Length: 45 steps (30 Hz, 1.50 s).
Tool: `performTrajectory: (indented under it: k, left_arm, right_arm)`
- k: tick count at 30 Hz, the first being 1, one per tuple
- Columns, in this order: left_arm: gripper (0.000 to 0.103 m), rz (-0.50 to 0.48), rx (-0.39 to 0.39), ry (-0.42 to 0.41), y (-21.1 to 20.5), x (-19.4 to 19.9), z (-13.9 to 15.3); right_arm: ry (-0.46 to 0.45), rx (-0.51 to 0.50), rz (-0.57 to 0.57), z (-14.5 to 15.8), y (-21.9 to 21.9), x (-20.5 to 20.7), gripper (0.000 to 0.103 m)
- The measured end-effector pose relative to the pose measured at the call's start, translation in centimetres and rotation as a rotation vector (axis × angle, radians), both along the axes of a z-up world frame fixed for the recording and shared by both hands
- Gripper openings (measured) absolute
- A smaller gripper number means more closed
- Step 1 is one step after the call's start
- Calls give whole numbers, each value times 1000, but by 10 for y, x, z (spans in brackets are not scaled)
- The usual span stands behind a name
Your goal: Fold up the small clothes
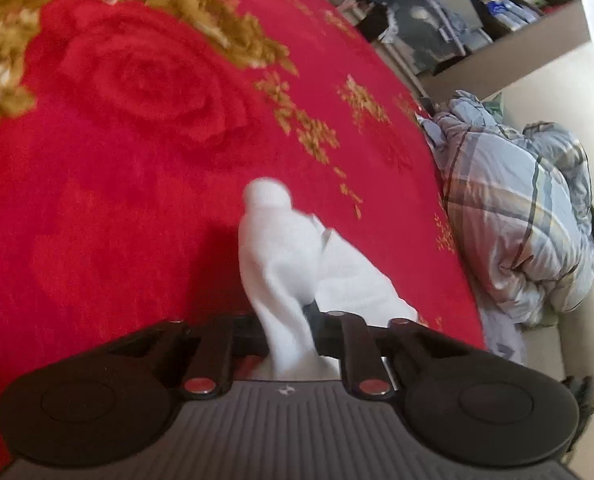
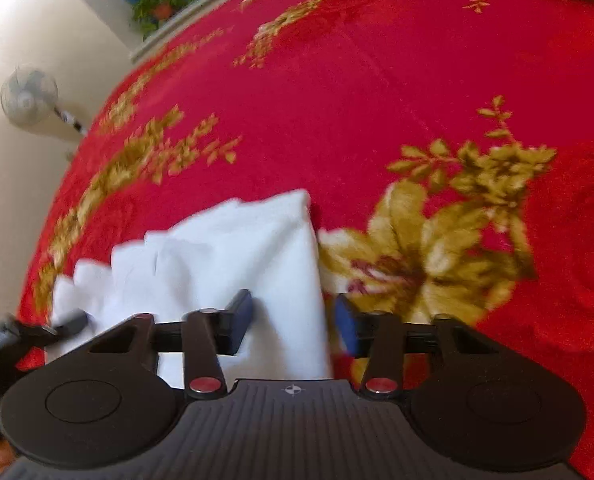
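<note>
Left wrist view: left gripper [image 1: 293, 336] jaws clamped on a bunched edge of the white garment [image 1: 281, 264], which trails onto the red floral bedspread [image 1: 137, 160]. I'd keep that pinch firm and draw the cloth flat before folding. Plaid quilt [image 1: 517, 216] shows only here.

Right wrist view: right gripper [image 2: 293, 320] jaws stand apart astride the garment's edge, not yet pinching; only here the cloth's flat spread shows.

Red gold-flowered bedspread [image 1: 137, 200] under a white garment [image 2: 237, 260].
</note>
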<state>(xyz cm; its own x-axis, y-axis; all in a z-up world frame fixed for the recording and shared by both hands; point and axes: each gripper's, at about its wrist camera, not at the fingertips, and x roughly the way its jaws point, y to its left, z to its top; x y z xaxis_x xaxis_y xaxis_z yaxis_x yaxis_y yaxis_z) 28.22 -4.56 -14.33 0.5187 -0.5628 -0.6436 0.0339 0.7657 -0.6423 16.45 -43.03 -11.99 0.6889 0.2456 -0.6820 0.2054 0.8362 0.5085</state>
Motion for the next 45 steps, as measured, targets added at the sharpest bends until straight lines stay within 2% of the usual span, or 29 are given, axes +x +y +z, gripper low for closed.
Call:
performTrajectory:
  k: [1,3,5,8,10,12,14,16,18,20,22,24,26,31,36,39,41,43,45]
  left_arm:
    - [14,12,-5,-11,3,2,0]
    - [22,58,-43,-6,12,-2,-1]
    - [64,112,-32,18,20,-12,0]
    - [71,85,-81,23,28,-30,1]
    - [76,35,-141,40,29,-40,-2]
    - [77,-6,-166,44,26,-47,-4]
    - [79,-40,-116,41,16,-50,-7]
    - [79,-59,-63,30,7,-52,-10]
    - [76,-66,-67,20,0,-50,-13]
    - [56,-75,-43,15,-7,-49,-10]
    - [42,-102,13,-12,-14,-49,0]
    - [37,-137,58,-54,-17,-52,16]
    - [35,-154,69,-98,-12,-61,37]
    - [35,-113,158,-217,28,-72,100]
    - [35,-15,279,-276,96,-77,138]
    - [43,65,311,-238,145,-73,134]
    - [60,101,372,-177,172,-68,116]
    - [58,181,509,-85,189,-70,101]
    - [58,182,515,-107,200,-85,100]
  right_arm:
    - [-33,10,-25,2,-3,-1,7]
    - [-92,32,-108,8,-9,-8,6]
    - [-82,-2,-147,6,-12,-11,6]
    - [-6,-51,-217,-4,-17,-15,6]
    - [8,-86,-226,-1,-20,-18,12]
    - [-15,-73,-197,5,-22,-23,21]
    - [-33,-37,-173,12,-22,-31,40]
    - [-26,-16,-127,13,-16,-39,48]
    - [0,-11,-74,13,-9,-44,50]
    - [45,-24,-25,10,1,-47,50]
    - [65,-64,-12,8,11,-51,50]
    - [56,-95,-14,8,21,-52,45]
    - [34,-90,-11,8,29,-50,10]
    - [-35,-36,15,11,64,-30,7]
    - [-170,-20,151,30,137,-2,7]
    - [-210,2,252,38,177,12,7]
    - [-216,-13,313,37,199,18,7]
    - [-190,-53,367,28,216,23,7]
    - [-154,-70,391,18,224,27,7]
